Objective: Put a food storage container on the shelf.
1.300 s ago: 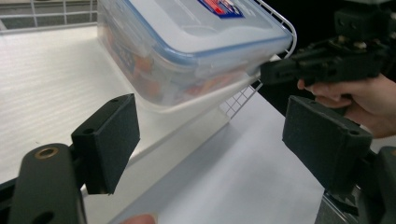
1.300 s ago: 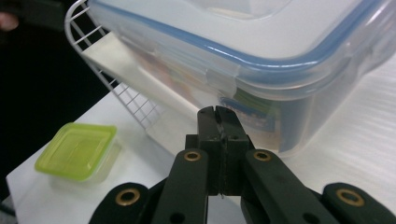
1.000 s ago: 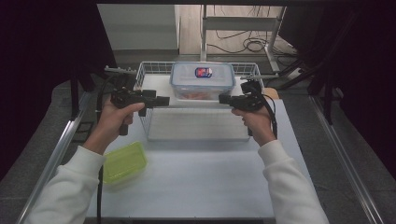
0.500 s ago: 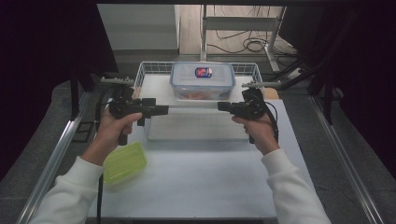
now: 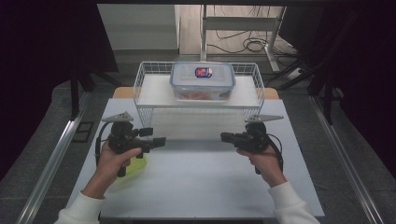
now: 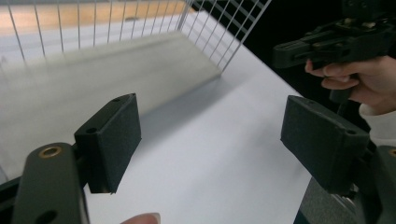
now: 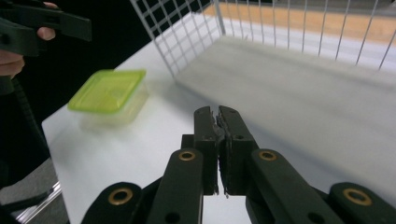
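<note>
My left gripper (image 5: 159, 140) hovers over the left of the white table (image 5: 201, 182), pointing right. Its jaws stand wide open with nothing between the pads (image 6: 111, 137). My right gripper (image 5: 224, 136) points left toward it from the right side, its jaws shut and empty (image 7: 218, 115). A small clear box with a green lid (image 7: 108, 91) lies on the table under the left hand, partly hidden (image 5: 135, 166). A clear lidded box with a blue rim (image 5: 202, 80) stands inside the white wire basket (image 5: 140, 79) at the back.
The basket's front wire wall (image 5: 198, 111) rises just beyond both grippers. The right hand and its gripper (image 6: 338, 39) appear in the left gripper view, and the left gripper (image 7: 44, 21) in the right gripper view. Dark drops border the table's sides.
Both grippers have drawn back from the basket's front toward the near side of the table. The left hand now covers part of the green-lidded box.
</note>
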The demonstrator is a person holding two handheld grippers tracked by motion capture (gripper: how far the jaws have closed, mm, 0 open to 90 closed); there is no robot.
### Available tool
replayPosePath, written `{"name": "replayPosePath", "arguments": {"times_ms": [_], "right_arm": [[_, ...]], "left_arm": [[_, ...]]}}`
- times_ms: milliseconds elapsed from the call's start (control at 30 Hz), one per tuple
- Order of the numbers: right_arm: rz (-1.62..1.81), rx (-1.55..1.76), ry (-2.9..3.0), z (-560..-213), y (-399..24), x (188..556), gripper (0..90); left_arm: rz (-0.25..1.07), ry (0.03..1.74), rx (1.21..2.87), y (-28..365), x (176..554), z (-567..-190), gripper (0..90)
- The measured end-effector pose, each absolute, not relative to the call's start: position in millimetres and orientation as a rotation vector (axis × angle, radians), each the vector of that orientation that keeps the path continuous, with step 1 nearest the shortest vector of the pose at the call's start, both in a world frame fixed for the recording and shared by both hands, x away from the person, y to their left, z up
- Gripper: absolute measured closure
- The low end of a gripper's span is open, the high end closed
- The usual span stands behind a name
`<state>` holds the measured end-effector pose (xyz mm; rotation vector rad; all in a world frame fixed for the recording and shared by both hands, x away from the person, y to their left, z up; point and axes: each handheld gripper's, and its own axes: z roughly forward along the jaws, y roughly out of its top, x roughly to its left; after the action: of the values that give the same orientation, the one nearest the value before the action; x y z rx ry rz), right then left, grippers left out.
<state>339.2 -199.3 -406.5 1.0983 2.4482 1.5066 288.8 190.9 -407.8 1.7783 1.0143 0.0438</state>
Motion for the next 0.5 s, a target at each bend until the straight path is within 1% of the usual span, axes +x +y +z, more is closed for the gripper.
{"name": "replayPosePath", "arguments": {"times_ms": [67, 333, 400, 500], "right_arm": [[1.503, 1.103, 2.475, -416.6, -203.7, 332.0, 80.3], [1.448, 1.083, 2.543, -447.2, -212.2, 306.6, 49.8], [1.442, 1.085, 2.550, -452.6, -213.6, 302.3, 45.8], [1.438, 1.098, 2.557, -461.0, -216.1, 297.2, 42.3]], "left_arm": [[0.053, 1.022, 1.802, 190.0, 283.7, -417.7, 20.0], [0.021, 1.013, 1.866, 186.8, 272.2, -446.0, 22.6], [0.011, 1.022, 1.873, 186.1, 270.8, -452.3, 22.8], [0.011, 1.031, 1.889, 185.6, 268.9, -457.7, 23.1]]}}
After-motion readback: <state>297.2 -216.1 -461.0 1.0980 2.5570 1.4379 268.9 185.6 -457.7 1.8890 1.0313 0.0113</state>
